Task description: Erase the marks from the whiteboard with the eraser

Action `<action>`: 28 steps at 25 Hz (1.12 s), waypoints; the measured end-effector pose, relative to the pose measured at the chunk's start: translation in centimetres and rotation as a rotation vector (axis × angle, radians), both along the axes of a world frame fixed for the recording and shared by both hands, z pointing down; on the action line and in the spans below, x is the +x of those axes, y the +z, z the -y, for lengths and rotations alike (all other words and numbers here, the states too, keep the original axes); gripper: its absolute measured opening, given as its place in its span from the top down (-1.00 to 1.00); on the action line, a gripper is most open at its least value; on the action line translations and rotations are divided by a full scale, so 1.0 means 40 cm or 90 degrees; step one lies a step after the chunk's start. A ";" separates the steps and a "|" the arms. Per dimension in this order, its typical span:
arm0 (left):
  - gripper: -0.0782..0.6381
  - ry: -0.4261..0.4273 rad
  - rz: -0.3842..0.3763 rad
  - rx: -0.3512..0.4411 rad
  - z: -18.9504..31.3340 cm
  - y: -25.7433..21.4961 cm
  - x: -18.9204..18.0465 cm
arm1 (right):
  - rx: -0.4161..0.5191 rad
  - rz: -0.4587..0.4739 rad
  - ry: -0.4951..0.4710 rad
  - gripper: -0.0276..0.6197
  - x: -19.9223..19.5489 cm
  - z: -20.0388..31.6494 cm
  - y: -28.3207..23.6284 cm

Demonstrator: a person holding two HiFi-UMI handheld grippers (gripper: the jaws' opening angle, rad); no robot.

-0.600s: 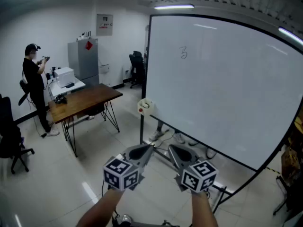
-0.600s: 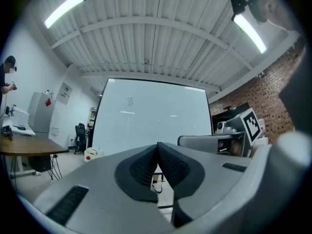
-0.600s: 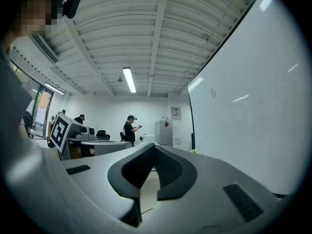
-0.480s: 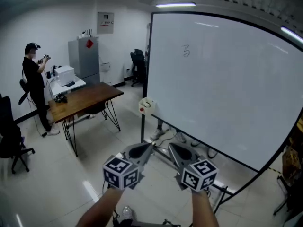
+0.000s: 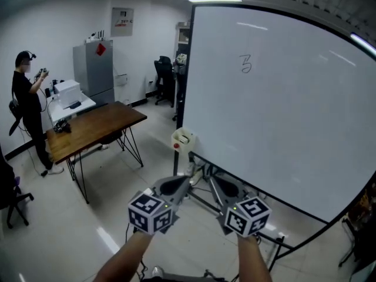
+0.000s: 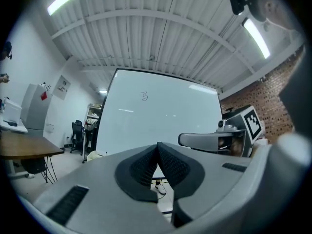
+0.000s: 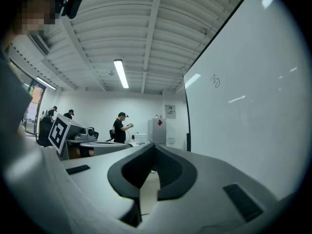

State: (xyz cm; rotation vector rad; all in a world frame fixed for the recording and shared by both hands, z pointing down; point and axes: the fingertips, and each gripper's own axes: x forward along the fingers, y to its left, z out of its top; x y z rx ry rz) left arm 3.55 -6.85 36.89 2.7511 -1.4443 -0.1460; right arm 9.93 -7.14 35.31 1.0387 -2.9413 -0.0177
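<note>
Floor [image 5: 76, 234] lies open left of whiteboard [image 5: 282, 110] edge, beside left tool [image 5: 187, 183] and right tool [image 5: 212, 184], both closed, empty.

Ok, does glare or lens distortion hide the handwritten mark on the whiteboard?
Head view: fisheye bows the large white whiteboard; light streaks reflect on it but miss the small dark scribble. Left gripper view: dark vignette, scribble tiny yet clear. Right gripper view: board steeply oblique, scribble skewed.
</note>
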 end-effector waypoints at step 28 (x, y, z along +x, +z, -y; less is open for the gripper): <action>0.79 0.050 0.018 -0.017 0.617 0.054 -0.100 | -0.013 0.024 0.115 0.95 -0.073 0.584 0.030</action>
